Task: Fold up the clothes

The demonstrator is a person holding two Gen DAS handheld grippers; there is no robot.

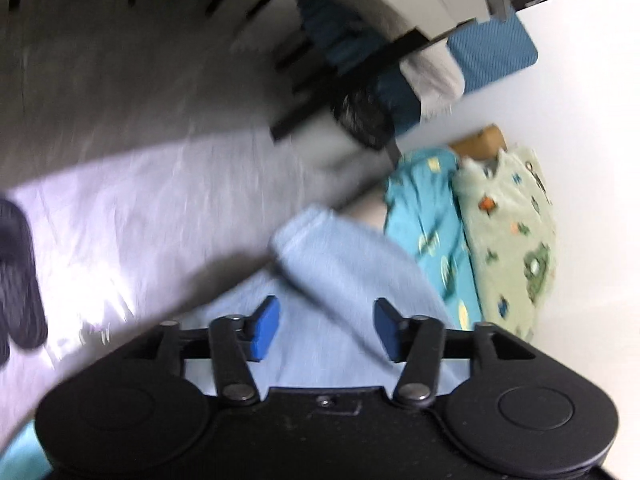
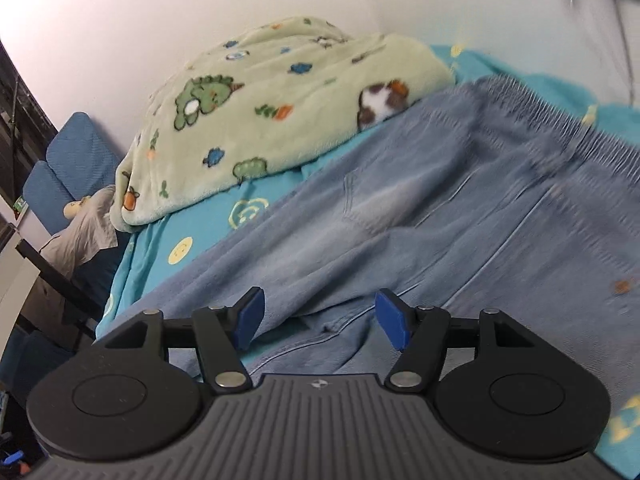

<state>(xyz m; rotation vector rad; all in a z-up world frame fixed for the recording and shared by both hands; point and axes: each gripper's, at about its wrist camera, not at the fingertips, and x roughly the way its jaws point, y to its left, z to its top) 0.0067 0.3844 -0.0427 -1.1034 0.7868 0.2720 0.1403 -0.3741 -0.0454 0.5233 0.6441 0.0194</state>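
Jeans (image 2: 460, 216): light blue denim, spread flat on the turquoise bedsheet (image 2: 192, 236); long axis runs from the elastic waistband (image 2: 560, 120) at upper right toward the lower left.
Trouser leg (image 1: 344, 264): in the left view, blurred, slanting from upper left to lower right.
Left gripper (image 1: 326, 328): blue pads spread apart over denim, holding nothing.
Right gripper (image 2: 318, 318): pads spread, just above the cloth.
Blanket (image 2: 272, 112): pale green fleece with dinosaur prints, bunched beside the jeans.
Writing: none readable.
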